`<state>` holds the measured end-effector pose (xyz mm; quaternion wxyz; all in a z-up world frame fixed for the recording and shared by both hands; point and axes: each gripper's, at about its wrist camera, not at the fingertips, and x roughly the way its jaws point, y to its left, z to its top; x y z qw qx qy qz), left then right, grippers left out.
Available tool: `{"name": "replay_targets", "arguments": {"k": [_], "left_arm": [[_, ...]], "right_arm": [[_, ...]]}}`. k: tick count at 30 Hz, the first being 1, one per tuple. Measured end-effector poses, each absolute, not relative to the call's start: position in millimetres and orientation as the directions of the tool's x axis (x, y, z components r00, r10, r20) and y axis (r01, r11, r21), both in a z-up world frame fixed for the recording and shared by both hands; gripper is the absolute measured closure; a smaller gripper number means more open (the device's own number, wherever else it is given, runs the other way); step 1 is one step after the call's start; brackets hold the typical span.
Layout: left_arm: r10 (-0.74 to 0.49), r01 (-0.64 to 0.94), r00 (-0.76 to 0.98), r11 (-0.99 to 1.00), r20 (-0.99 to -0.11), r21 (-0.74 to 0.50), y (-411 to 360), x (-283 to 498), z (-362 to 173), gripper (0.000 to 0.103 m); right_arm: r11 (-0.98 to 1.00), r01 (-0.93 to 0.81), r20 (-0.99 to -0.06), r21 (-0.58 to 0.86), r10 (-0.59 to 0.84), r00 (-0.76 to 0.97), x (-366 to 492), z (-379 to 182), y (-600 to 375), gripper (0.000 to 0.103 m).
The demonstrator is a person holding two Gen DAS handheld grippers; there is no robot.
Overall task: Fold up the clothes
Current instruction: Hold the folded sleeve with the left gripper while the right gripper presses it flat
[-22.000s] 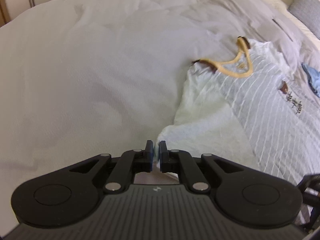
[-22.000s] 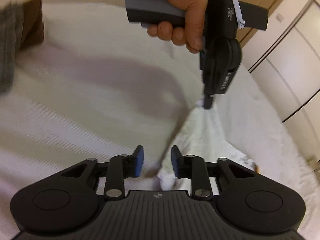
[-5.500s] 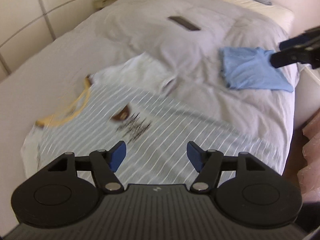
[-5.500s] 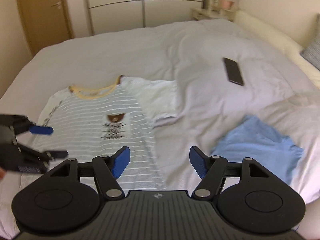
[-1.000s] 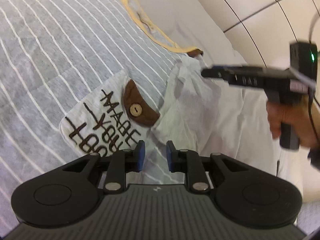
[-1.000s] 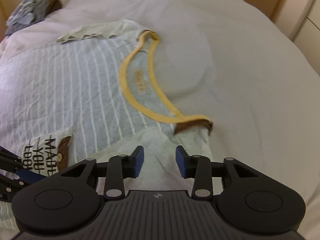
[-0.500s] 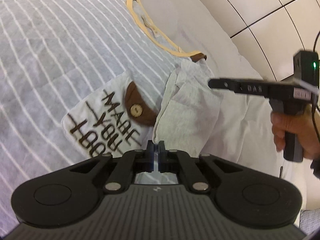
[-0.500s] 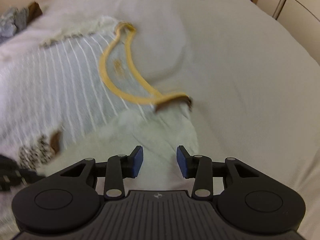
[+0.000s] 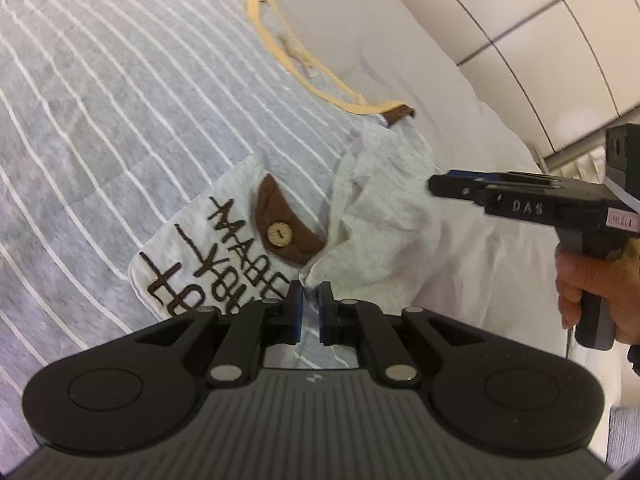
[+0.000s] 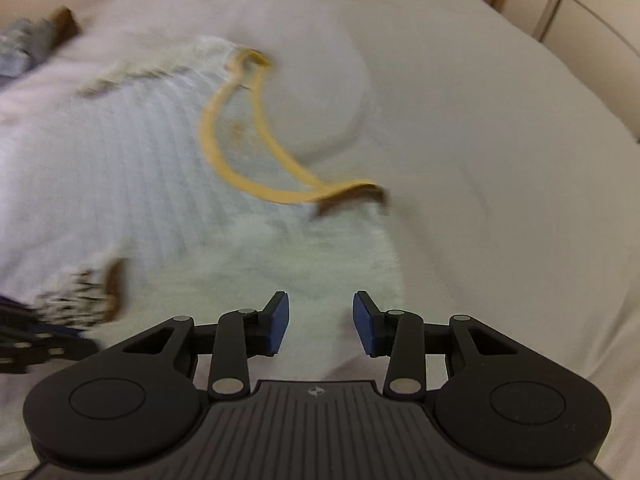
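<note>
Left wrist view: the bed (image 9: 460, 92) carries a grey striped T-shirt (image 9: 120, 92), spread flat over most of the cover, with its yellow collar (image 9: 280, 46) toward the far edge of the bed beside the wardrobe doors. The body lies open and unfolded. One white sleeve (image 9: 384, 216) is already turned in, resting partly over the chest beside the printed pocket patch (image 9: 224, 248). I judge the fold to be at its first stage: one sleeve is started, while the other sleeve, the body folds and the final halving are left.

My left hand-held gripper (image 9: 309, 300) is pressed together on the corner of that turned-in sleeve; a peak of white cloth stands up between the blue pads, so I read it as pinching the sleeve.

Right wrist view, blurred: my right hand-held gripper (image 10: 320, 322) stands partly spread above the same sleeve near the brown collar end (image 10: 352, 196). Nothing is between its pads. Whether they touch the cloth I cannot tell. Its likely next job is a second hold on this sleeve.
</note>
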<state>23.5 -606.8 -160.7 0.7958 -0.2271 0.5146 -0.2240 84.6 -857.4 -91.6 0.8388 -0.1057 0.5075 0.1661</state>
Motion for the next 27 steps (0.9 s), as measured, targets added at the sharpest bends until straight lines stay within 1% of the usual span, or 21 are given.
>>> {"name": "replay_targets", "arguments": {"k": [1, 2, 5, 7, 10, 14, 18, 24, 27], "left_arm": [[-0.593, 0.145, 0.360, 0.798, -0.720, -0.585, -607.3, 20.0, -159.2, 0.100], [-0.594, 0.168, 0.350, 0.801, -0.725, -0.575, -608.8, 16.6, -158.0, 0.100], [-0.592, 0.234, 0.334, 0.806, -0.734, -0.543, -612.5, 7.6, -151.0, 0.100], [-0.589, 0.290, 0.344, 0.807, -0.731, -0.514, -617.5, 3.8, -143.3, 0.100], [-0.605, 0.375, 0.356, 0.791, -0.712, -0.484, -631.5, 4.3, -135.8, 0.099], [-0.616, 0.447, 0.346, 0.771, -0.707, -0.453, -663.3, 13.3, -144.1, 0.097], [-0.601, 0.439, 0.286, 0.774, -0.746, -0.455, -679.7, 16.9, -171.8, 0.095], [-0.607, 0.408, 0.299, 0.779, -0.736, -0.477, -670.1, 6.8, -174.9, 0.095], [-0.607, 0.401, 0.291, 0.779, -0.739, -0.481, -666.0, 2.1, -175.2, 0.095]], "right_arm": [[0.914, -0.406, -0.891, 0.014, 0.196, 0.410, 80.3, -92.4, -854.8, 0.064], [0.903, -0.429, -0.901, 0.028, 0.208, 0.380, 78.4, -97.4, -851.2, 0.067], [0.888, -0.460, -0.943, -0.007, 0.147, 0.298, 71.5, -122.1, -849.5, 0.067], [0.901, -0.434, -0.956, -0.022, 0.108, 0.274, 69.0, -130.6, -857.2, 0.067], [0.913, -0.408, -0.944, -0.020, 0.118, 0.310, 65.9, -116.8, -862.8, 0.066], [0.910, -0.416, -0.915, 0.004, 0.170, 0.365, 63.7, -97.4, -858.1, 0.066], [0.888, -0.459, -0.914, 0.036, 0.216, 0.345, 74.0, -107.1, -842.0, 0.066], [0.824, -0.567, -0.921, 0.019, 0.235, 0.311, 95.6, -129.9, -807.3, 0.066], [0.853, -0.523, -0.910, 0.000, 0.217, 0.353, 118.7, -136.3, -809.2, 0.067]]}}
